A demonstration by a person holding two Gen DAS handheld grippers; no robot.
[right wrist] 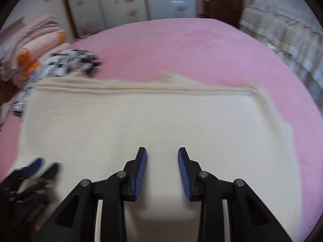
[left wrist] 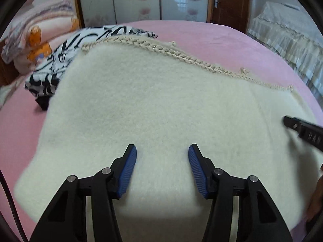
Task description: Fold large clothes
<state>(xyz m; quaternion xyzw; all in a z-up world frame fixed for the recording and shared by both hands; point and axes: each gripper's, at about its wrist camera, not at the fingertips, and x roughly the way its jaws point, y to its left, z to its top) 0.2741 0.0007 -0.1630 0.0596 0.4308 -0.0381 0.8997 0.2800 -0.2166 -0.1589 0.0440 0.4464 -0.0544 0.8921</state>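
A cream fuzzy garment (left wrist: 151,109) with a braided rope trim (left wrist: 153,48) along its far edge lies flat on the pink bed (left wrist: 212,40). It also fills the right wrist view (right wrist: 161,121). My left gripper (left wrist: 162,151) is open and empty, just above the garment's near part. My right gripper (right wrist: 162,153) is open and empty above the garment's near middle. The right gripper's tip (left wrist: 298,129) shows at the right edge of the left wrist view. The left gripper (right wrist: 38,169) shows blurred at the lower left of the right wrist view.
A black-and-white patterned garment (left wrist: 60,60) lies bunched at the cream garment's far left corner, also in the right wrist view (right wrist: 66,62). Folded pink and orange bedding (left wrist: 36,34) is stacked at far left. A second bed with a lace cover (left wrist: 286,36) stands at right. Wardrobe doors (left wrist: 137,0) are behind.
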